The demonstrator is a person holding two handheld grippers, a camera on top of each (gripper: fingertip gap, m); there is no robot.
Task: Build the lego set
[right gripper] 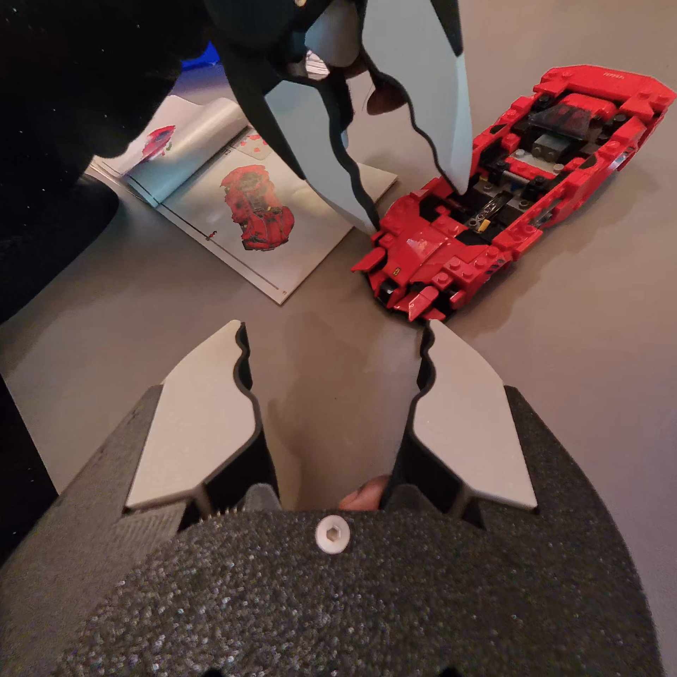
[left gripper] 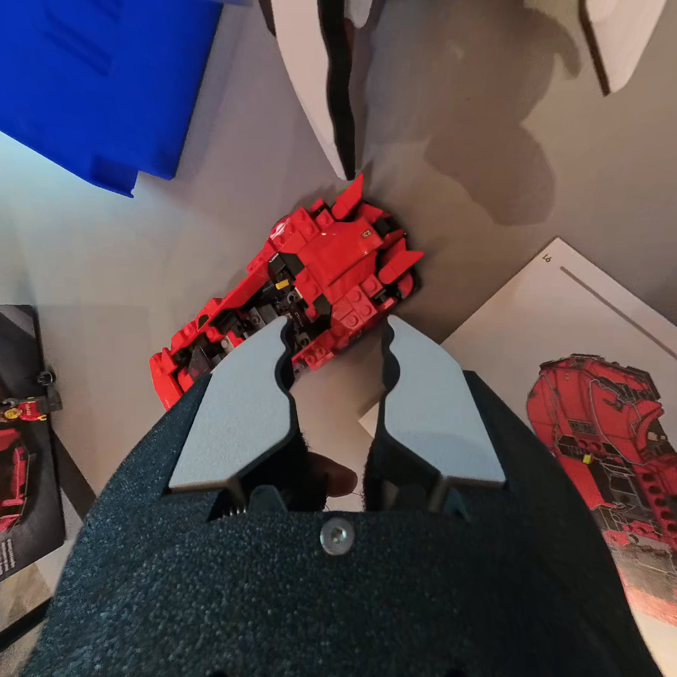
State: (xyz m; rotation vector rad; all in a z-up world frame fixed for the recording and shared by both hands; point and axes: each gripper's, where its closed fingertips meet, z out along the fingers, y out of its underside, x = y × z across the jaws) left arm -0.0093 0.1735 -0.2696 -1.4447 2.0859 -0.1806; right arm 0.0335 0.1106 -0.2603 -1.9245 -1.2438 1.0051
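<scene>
- The red lego car (left gripper: 293, 289) sits on the grey tabletop (right gripper: 549, 366), beside the open instruction booklet (right gripper: 256, 205).
- Left tongs (left gripper: 335, 322) gape wide, tips straddling the car's front side, gripping nothing.
- Right tongs (right gripper: 333, 326) spread wide, empty, at its nose.

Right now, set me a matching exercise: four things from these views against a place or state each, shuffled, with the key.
Things:
1. red lego car
2. instruction booklet
3. left gripper
4. right gripper

Places or states:
A. lying open on the table
B. open, holding nothing, just off the car's nose
C. roofless, insides exposed
D. one fingertip in the cockpit, the other outside the car's flank

Pairs: 1-C, 2-A, 3-D, 4-B
</scene>
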